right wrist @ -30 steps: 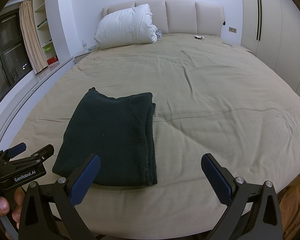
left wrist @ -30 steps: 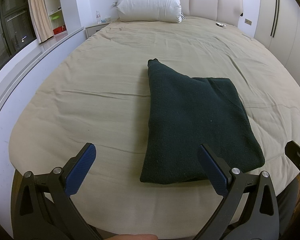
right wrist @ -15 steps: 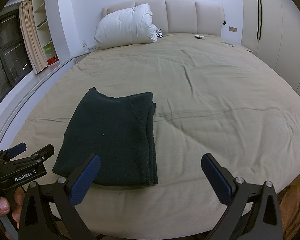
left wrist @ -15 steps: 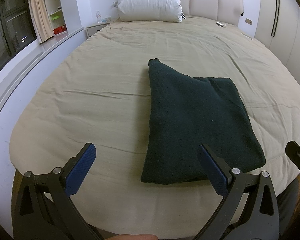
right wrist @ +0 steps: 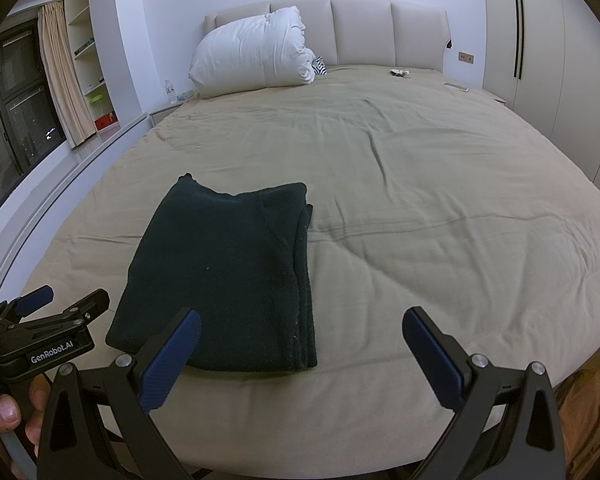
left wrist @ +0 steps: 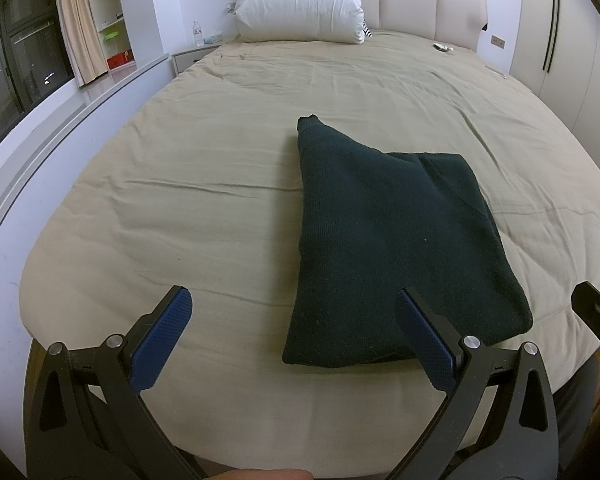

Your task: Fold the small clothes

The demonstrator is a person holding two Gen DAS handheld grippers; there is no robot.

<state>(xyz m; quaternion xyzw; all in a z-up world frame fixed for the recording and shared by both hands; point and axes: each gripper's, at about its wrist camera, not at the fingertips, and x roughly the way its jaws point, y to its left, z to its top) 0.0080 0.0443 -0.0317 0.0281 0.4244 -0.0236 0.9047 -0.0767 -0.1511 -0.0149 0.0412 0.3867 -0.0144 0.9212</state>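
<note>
A dark green sweater (left wrist: 396,248) lies folded on the bed (left wrist: 204,208), near the foot edge and a little to the person's left of the middle; it makes a thick, almost rectangular pack of several layers, and the layers show as stacked edges along its right side in the right wrist view (right wrist: 306,280). The knit looks soft and fuzzy, with small pale specks of lint; the top surface is mostly smooth, with one seam running in a slant across it. At the far left corner one narrow end (left wrist: 309,121) sticks out past the rest, so the far edge is not straight. The beige cover under it has only light wrinkles.

The left gripper (left wrist: 294,324) hangs above the near edge of the bed with its blue pads (left wrist: 162,340) wide apart, holding nothing; the right gripper (right wrist: 300,338) is also spread wide and empty, just before the sweater's near right corner. A white pillow (right wrist: 256,52) leans against the headboard (right wrist: 380,28), well apart from the sweater.
</note>
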